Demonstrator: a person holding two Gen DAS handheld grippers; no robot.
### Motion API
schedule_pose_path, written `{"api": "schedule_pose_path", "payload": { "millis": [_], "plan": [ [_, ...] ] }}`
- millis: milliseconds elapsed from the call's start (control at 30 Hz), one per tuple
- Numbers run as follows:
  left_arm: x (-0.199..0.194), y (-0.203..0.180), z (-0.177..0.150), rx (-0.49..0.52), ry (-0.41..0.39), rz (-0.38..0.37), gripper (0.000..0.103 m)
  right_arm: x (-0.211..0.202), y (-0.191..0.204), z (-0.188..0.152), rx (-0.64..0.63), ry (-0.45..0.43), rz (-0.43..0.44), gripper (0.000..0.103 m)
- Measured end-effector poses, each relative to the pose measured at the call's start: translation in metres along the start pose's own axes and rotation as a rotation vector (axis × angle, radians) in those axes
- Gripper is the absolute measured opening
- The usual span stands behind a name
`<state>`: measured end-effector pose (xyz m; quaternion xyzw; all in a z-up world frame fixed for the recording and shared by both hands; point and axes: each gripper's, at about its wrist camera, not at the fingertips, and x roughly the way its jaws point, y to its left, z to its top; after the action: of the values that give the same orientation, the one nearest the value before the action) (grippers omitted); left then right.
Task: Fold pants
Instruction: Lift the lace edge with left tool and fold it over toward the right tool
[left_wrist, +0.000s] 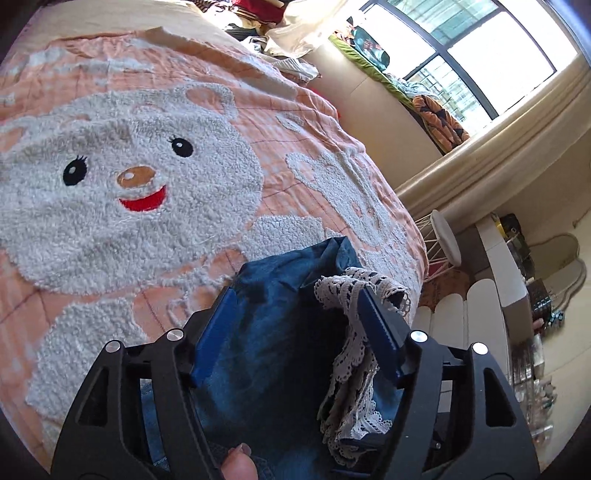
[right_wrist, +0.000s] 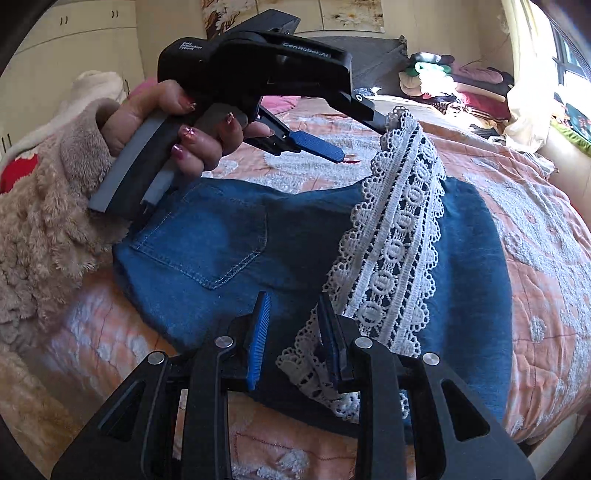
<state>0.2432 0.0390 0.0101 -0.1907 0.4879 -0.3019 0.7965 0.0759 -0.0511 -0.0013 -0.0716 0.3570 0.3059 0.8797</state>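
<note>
Blue denim pants (right_wrist: 221, 236) with a white lace hem (right_wrist: 395, 236) lie folded on the bed. My left gripper (left_wrist: 299, 299) is open, jaws wide apart over the denim (left_wrist: 273, 332); the lace (left_wrist: 354, 343) drapes over its right finger. In the right wrist view the left gripper (right_wrist: 364, 136) hangs above the pants, lace hooked on its upper finger. My right gripper (right_wrist: 293, 306) is open, low over the pants' near edge, with lace lying against its right finger (right_wrist: 328, 332).
The bed has a peach quilt (left_wrist: 258, 110) with a fluffy white bear. Piles of clothes (right_wrist: 454, 81) sit at the far end. A white stool (left_wrist: 447, 240) and a window (left_wrist: 461, 48) are beside the bed's right edge.
</note>
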Motion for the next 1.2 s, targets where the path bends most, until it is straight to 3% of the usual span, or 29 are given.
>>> {"api": "schedule_pose_path", "payload": {
  "millis": [233, 333, 500, 733, 1067, 1100, 1167, 1200],
  "plan": [
    [-0.002, 0.011, -0.001, -0.092, 0.003, -0.105, 0.067, -0.020, -0.011, -0.005, 0.037, -0.038, -0.009, 0.027],
    [0.002, 0.011, 0.001, -0.100, 0.010, -0.106, 0.068, -0.032, -0.016, -0.012, 0.058, -0.052, -0.028, 0.043],
    [0.011, 0.007, 0.006, -0.136, 0.023, -0.157, 0.071, -0.047, -0.017, -0.022, 0.055, -0.065, -0.053, 0.050],
    [0.028, -0.005, 0.006, -0.118, 0.069, -0.183, 0.072, -0.052, 0.015, -0.034, -0.010, -0.048, -0.064, 0.055],
    [0.046, -0.024, 0.000, -0.029, 0.107, -0.061, 0.072, -0.016, 0.030, -0.037, -0.110, 0.062, -0.174, 0.055],
    [0.047, -0.026, 0.000, -0.016, 0.112, -0.046, 0.070, -0.013, 0.031, -0.038, -0.119, 0.072, -0.189, 0.055],
    [0.050, -0.031, -0.002, 0.013, 0.122, -0.015, 0.049, -0.008, 0.032, -0.038, -0.121, 0.082, -0.208, 0.053],
    [0.052, -0.034, -0.003, 0.029, 0.128, 0.010, 0.045, -0.007, 0.031, -0.039, -0.116, 0.082, -0.213, 0.047]
  ]
}}
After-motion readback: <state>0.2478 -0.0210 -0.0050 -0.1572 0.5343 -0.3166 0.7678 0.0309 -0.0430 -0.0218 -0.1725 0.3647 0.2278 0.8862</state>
